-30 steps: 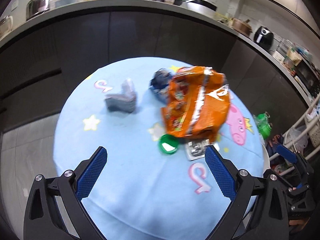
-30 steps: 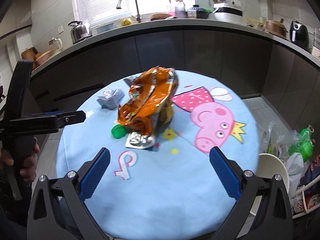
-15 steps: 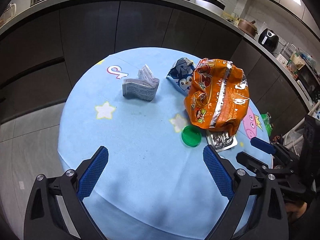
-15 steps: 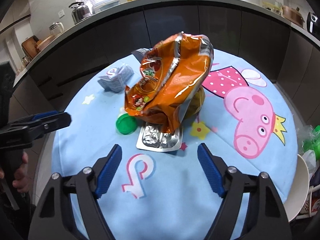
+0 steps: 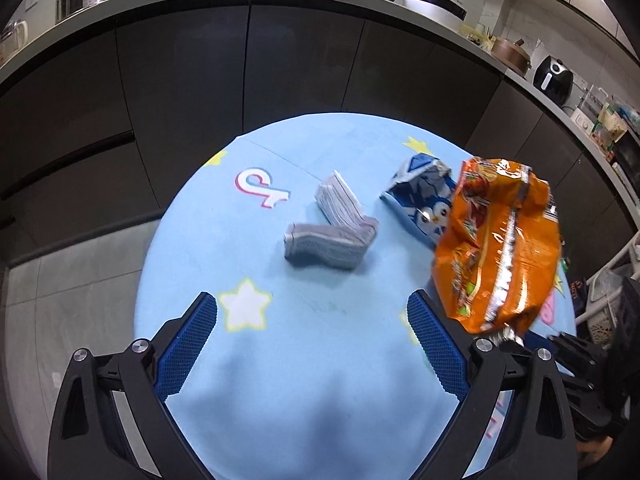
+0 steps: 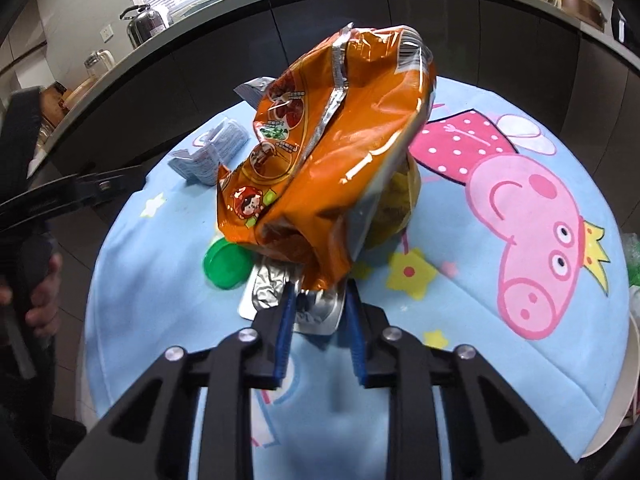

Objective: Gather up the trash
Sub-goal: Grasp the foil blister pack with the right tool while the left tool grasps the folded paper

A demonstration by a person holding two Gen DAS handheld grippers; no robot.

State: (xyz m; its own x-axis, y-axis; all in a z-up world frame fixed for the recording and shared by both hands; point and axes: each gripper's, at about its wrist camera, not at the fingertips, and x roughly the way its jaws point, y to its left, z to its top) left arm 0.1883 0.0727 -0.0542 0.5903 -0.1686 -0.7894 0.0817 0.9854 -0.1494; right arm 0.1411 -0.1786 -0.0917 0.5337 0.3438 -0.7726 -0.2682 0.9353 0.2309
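On the table [image 6: 500, 360], the snack bag [image 6: 332, 160] stands over the foil blister pack [image 6: 268, 292], cap [image 6: 224, 262] at its left, folded paper [image 6: 208, 156] and, seemingly, another wrapper [image 5: 420, 196] behind.

Just ahead of the right gripper [image 6: 318, 300], the orange snack bag [image 6: 340, 152] is glossy crinkled foil-plastic with a silvery seam. Beneath it lies a shiny crumpled foil blister pack [image 6: 272, 292] beside a smooth green plastic lid [image 6: 224, 260]. The blue tablecloth [image 6: 460, 360] looks matt cloth. Gripper pads [image 5: 188, 344] are textured blue rubber on matt black plastic.
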